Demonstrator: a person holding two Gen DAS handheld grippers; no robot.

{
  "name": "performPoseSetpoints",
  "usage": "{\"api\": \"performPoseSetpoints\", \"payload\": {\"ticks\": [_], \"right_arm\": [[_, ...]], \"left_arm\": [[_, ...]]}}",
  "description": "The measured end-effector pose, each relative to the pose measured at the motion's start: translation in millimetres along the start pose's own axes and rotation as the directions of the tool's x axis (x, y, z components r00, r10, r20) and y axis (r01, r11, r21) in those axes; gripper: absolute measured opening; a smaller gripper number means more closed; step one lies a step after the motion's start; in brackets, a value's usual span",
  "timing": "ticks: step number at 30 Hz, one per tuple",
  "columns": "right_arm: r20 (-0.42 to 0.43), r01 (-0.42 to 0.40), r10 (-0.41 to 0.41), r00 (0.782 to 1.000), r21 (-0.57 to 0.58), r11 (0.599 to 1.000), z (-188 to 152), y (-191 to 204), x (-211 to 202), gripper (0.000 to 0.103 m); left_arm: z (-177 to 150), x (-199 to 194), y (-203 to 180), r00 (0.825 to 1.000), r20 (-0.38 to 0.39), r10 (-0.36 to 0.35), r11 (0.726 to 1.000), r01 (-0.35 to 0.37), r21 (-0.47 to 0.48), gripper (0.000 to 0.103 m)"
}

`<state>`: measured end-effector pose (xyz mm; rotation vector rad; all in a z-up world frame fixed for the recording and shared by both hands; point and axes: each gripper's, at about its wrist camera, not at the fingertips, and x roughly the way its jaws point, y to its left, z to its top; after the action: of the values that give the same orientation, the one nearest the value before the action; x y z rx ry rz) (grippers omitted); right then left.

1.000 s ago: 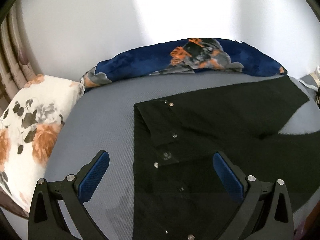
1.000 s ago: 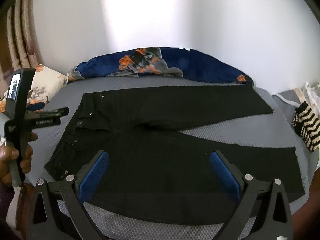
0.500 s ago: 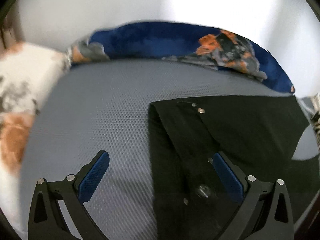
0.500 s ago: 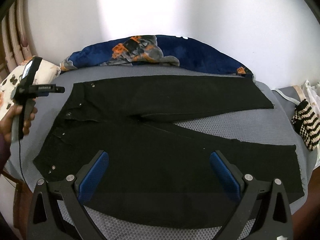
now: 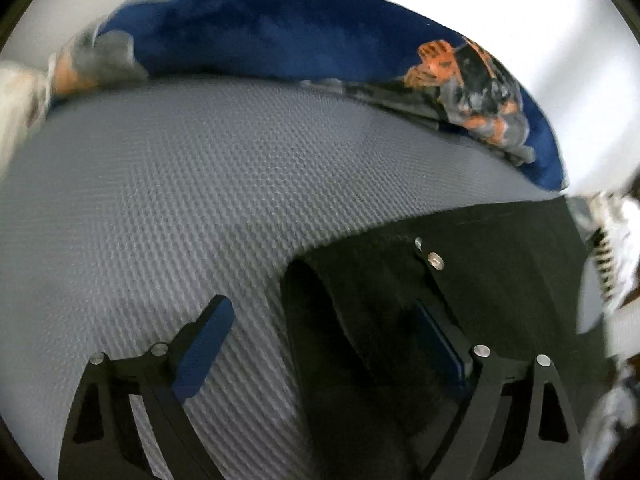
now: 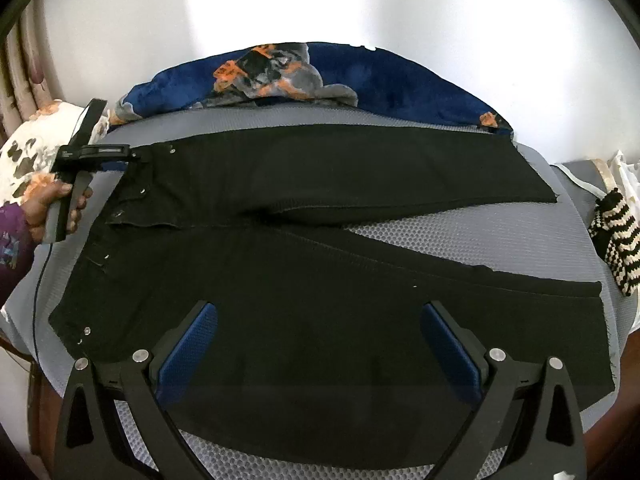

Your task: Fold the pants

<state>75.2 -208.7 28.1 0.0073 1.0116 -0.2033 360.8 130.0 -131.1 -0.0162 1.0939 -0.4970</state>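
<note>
Black pants [image 6: 320, 264] lie flat on a grey mesh-covered bed [image 6: 480, 236], waistband at the left, both legs spread toward the right. My left gripper [image 5: 320, 344] is open and low over the far corner of the waistband [image 5: 360, 304]; one finger is over the mattress, the other over the cloth. It also shows in the right wrist view [image 6: 116, 152] at the pants' far left corner. My right gripper [image 6: 320, 344] is open and empty, hovering above the near leg.
A blue patterned blanket [image 6: 360, 76] lies along the far edge by the white wall. A floral pillow [image 6: 28, 148] sits at the left. A black-and-white striped knit item [image 6: 616, 236] lies at the right edge.
My left gripper has moved away from the near waistband to the far waistband corner and dropped close to it. My right gripper has barely moved.
</note>
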Motion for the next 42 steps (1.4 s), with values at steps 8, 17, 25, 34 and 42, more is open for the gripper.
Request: {"api": "performPoseSetpoints", "payload": {"ticks": [8,17,25,34,42], "right_arm": [[-0.039,-0.076,0.079,0.996,0.074,0.994,6.9,-9.1,17.1,0.101],[0.022,-0.447,0.494,0.869,0.460,0.767,83.4,-74.5,59.2,0.085],[0.040,-0.515,0.658,0.752,0.660,0.548,138.5,-99.2,136.5,0.052],[-0.023,-0.371,0.625,0.780,0.788,0.492,134.2,-124.7,201.4,0.037],[0.020,-0.393,0.579,0.815,0.753,0.528,121.6,-126.1,190.6,0.004]], "left_arm": [[9.3,-5.6,-10.5,0.998,0.020,-0.056,0.998,0.056,-0.028,0.025],[-47.7,-124.4,-81.2,0.955,0.279,-0.100,0.995,0.089,0.052,0.017],[-124.2,-170.8,-122.7,0.941,0.299,-0.159,0.987,0.154,0.039,0.017],[-147.4,-185.9,-131.1,0.940,0.291,-0.180,0.980,0.197,-0.030,0.018],[-146.4,-184.9,-128.9,0.948,0.272,-0.163,0.981,0.185,-0.058,0.018]]}}
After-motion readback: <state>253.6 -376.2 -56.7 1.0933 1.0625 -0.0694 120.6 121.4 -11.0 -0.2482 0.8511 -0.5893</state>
